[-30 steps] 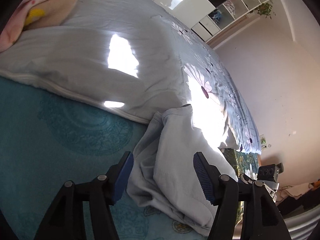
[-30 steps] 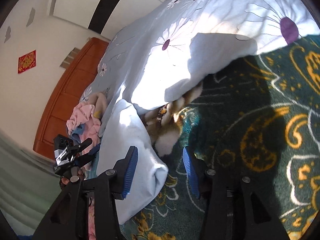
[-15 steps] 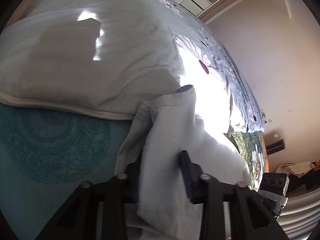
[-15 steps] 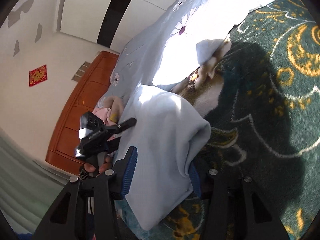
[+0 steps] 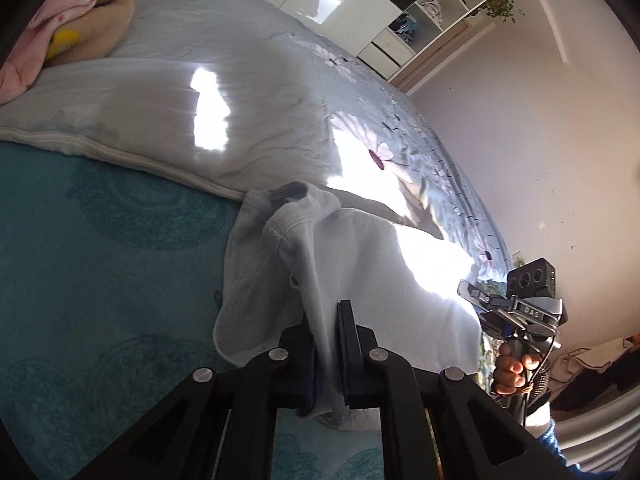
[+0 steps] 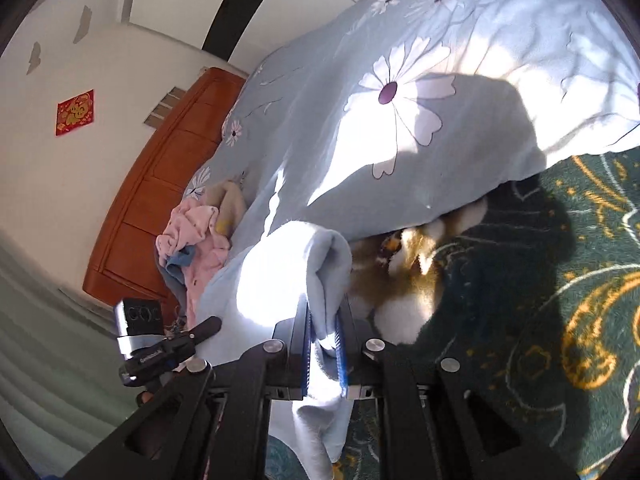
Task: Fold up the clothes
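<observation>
The left gripper (image 5: 325, 344) and the right gripper (image 6: 322, 338) are each clamping the pale blue cloth garment (image 5: 372, 264) above the bed.

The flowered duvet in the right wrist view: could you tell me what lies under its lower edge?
A furry orange-and-white thing pokes out from under the flowered duvet, resting on the dark green patterned rug. The rest of it is covered, so I cannot tell what it is.
</observation>
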A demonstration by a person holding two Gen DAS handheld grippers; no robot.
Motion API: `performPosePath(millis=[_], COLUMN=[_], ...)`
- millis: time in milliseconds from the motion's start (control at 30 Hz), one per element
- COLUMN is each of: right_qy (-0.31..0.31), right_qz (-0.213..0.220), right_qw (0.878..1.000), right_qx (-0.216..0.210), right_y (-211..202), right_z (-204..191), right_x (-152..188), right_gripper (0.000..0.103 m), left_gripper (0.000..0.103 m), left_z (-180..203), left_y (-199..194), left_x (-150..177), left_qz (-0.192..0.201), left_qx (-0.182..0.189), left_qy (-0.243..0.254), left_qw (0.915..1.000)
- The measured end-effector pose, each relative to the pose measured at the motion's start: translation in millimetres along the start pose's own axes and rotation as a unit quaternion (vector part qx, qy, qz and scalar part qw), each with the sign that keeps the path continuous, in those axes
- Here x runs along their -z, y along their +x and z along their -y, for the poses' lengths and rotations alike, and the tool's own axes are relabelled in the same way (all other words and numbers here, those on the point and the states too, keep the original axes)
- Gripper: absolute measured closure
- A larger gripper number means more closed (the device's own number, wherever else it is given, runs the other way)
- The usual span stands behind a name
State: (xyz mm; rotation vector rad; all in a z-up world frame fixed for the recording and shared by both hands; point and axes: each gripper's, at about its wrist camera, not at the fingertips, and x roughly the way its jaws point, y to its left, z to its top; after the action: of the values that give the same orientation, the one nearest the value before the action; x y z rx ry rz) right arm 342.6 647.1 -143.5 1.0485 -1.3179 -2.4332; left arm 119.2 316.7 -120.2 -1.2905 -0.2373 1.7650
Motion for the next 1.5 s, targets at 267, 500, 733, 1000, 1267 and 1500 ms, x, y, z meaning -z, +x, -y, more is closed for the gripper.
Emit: performPosePath(millis=[267, 500, 733, 1000, 1267, 1500], right_qy=[0.014, 0.019, 0.03, 0.079, 0.078, 0.055], right_qz=[0.018, 0.033, 0.046, 0.093, 0.079, 0.068], right_qw=[0.999, 0.998, 0.998, 0.992, 0.994, 0.996], right_qx=[0.046, 0.043, 0.027, 0.027, 0.013, 0.017], right_y=[-8.7, 5.8, 24.1, -2.2, 11.1, 8.8], right_z=[18.3, 11.2, 3.6, 25.3, 33.6, 16.7], right_x=[15.2, 29.7, 38.7, 19.8, 0.4, -0.7], right_gripper=[0.071, 0.053, 0.047, 0.047, 0.05, 0.093], left_gripper=[0.04, 0.032, 0.037, 0.047, 0.046, 0.081], left_z=[-29.1, -33.6, -14.0, -27.1, -27.8, -32.4], left_y=[13.6, 46.1, 62.1, 62.2, 80.3, 75.1], left_x=[-11.3, -26.8, -31.1, -39.6, -46.4, -40.9], left_qz=[-0.002, -0.03, -0.038, -0.028, -0.044, -0.021], left_qx=[0.017, 0.036, 0.064, 0.078, 0.095, 0.094], left_qy=[-0.054, -0.059, -0.034, -0.07, -0.076, -0.099], left_qw=[0.9984, 0.9971, 0.9966, 0.9941, 0.9916, 0.9904])
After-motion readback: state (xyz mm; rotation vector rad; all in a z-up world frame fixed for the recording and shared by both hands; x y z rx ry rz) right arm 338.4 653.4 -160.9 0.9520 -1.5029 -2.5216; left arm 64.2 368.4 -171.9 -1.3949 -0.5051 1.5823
